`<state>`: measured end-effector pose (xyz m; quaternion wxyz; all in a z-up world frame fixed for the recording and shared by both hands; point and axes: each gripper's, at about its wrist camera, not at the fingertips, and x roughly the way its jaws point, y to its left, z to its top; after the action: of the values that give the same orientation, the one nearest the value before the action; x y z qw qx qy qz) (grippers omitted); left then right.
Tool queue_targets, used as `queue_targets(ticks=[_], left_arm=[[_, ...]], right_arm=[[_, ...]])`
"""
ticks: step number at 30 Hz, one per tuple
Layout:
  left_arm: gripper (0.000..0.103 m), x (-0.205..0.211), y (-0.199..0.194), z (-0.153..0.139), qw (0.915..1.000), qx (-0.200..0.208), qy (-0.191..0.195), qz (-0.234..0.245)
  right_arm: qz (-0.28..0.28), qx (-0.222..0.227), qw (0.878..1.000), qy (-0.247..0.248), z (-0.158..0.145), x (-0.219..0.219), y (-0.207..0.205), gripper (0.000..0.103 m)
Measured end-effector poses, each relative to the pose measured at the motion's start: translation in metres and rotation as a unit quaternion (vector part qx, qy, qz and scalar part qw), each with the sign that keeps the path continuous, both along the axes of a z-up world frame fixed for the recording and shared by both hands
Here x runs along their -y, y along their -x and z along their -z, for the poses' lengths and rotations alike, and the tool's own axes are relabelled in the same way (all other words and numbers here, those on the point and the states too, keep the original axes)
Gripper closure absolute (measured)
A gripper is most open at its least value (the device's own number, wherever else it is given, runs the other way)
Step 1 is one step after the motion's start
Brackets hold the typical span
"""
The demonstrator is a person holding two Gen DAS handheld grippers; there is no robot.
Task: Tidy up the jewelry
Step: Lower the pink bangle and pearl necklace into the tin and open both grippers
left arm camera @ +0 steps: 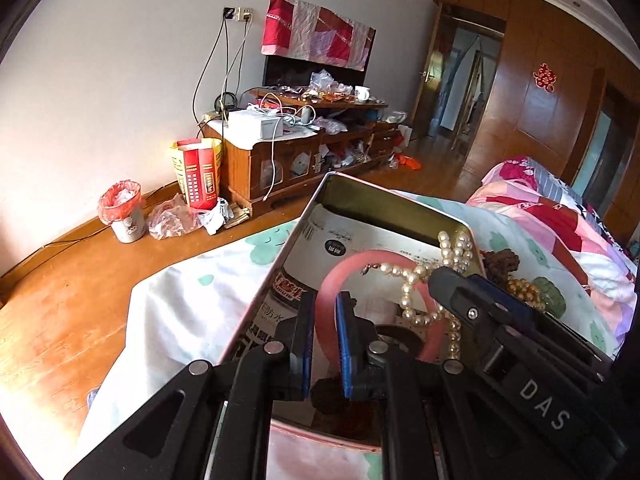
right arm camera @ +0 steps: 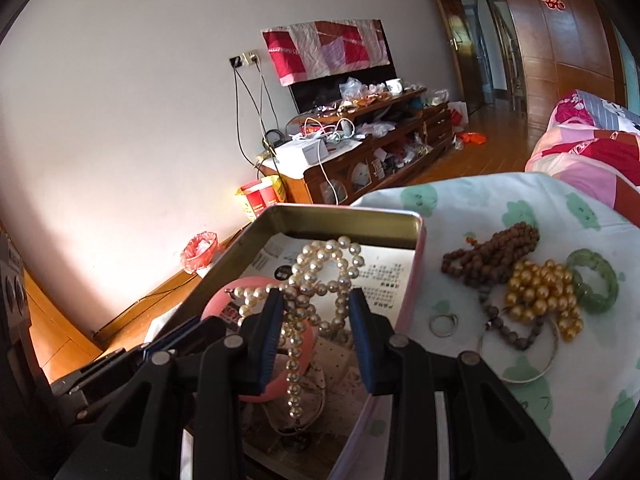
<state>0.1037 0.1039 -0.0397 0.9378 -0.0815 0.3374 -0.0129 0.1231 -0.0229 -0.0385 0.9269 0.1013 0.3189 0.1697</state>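
Floral bedsheet (right arm camera: pixel 520 208), tin (right arm camera: pixel 344 216), left gripper (left arm camera: pixel 325 308) jaws pinching pink bangle (left arm camera: pixel 326 292), "DAS"-marked right gripper (right arm camera: pixel 314 304) jaws spread around pearl necklace (right arm camera: pixel 320 264).

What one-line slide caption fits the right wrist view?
Right gripper over the tin, pearl necklace between its fingers; more jewelry waits on the sheet.

Wooden cabinet (left arm camera: pixel 304 152) cluttered, against wall; red-lined bin (left arm camera: pixel 122 210) on wood floor; patchwork quilt (right arm camera: pixel 592 152) right.

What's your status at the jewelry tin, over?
Left gripper shut on pink bangle over tin. Right gripper fingers apart, pearl necklace hanging between them. Brown beads, gold beads, green bangle on sheet beside tin; nothing blocking.
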Motion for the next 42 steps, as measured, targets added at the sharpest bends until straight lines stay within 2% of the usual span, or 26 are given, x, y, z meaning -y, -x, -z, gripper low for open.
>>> queue_targets(ticks=[9, 14, 16, 19, 21, 24, 27, 34, 38, 42], left_arm=[[0.092, 0.000, -0.003, 0.001, 0.9998, -0.011, -0.014, -0.012], [0.092, -0.002, -0.001, 0.000, 0.9993, -0.011, -0.020, -0.030], [0.092, -0.001, 0.000, 0.000, 0.9990, -0.012, -0.028, -0.034], [0.081, 0.000, 0.002, -0.001, 0.9986, -0.008, -0.036, -0.038], [0.069, 0.002, 0.005, -0.004, 0.9987, -0.001, -0.038, -0.035], [0.057, 0.007, 0.009, -0.007, 0.9982, 0.010, -0.049, -0.034], [0.048, 0.013, 0.013, -0.009, 0.9976, 0.015, -0.058, -0.035], [0.047, 0.025, 0.019, -0.011, 0.9966, 0.022, -0.072, -0.034], [0.047, 0.032, 0.027, -0.014, 0.9970, 0.040, -0.062, -0.026], [0.047, 0.046, 0.034, -0.013, 0.9978, 0.040, -0.052, 0.002]], right_arm=[[-0.013, -0.005, 0.999, -0.031, 0.006, 0.004, 0.004, 0.058], [-0.006, 0.021, 0.999, -0.037, -0.005, 0.010, 0.016, 0.040], [0.008, 0.032, 0.999, -0.036, -0.009, 0.014, 0.020, 0.036], [0.032, 0.041, 0.998, -0.032, -0.013, 0.024, 0.023, 0.036], [0.047, 0.042, 0.998, -0.025, -0.013, 0.030, 0.022, 0.033], [0.073, 0.043, 0.996, -0.018, -0.014, 0.041, 0.024, 0.031], [0.091, 0.042, 0.995, -0.014, -0.015, 0.052, 0.027, 0.031], [0.111, 0.040, 0.993, 0.011, -0.015, 0.072, 0.037, 0.031], [0.122, 0.034, 0.991, 0.033, -0.011, 0.079, 0.041, 0.031], [0.144, 0.025, 0.988, 0.040, -0.009, 0.090, 0.043, 0.031]])
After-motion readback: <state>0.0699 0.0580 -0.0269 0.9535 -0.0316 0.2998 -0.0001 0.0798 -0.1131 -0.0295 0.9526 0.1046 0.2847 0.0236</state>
